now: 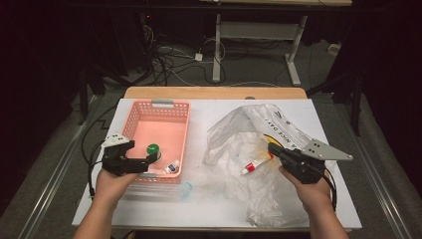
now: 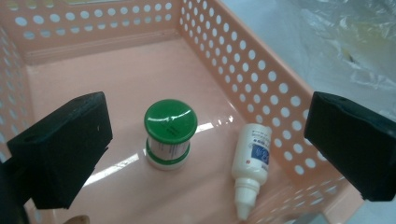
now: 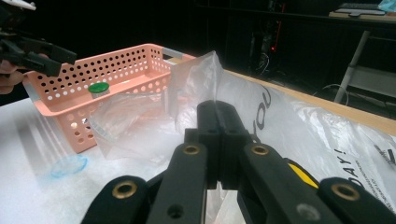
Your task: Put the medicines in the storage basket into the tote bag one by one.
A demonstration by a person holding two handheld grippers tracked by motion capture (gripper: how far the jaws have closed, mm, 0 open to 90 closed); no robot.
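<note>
- Black print on the clear plastic bag (image 3: pixel 299 126) reads "DAY!", with "OU" further along it.
- The dropper bottle's (image 2: pixel 252 163) blue label is too blurred to read.

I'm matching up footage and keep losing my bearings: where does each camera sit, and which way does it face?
High view: above the person's side, looking forward and down on the table; forearms, both tongs.
Left gripper view: on the left tongs, looking down into the pink basket; open jaws.
Right gripper view: on the right tongs, looking level across the plastic bag; shut jaws.
All three share the green-lidded jar.
</note>
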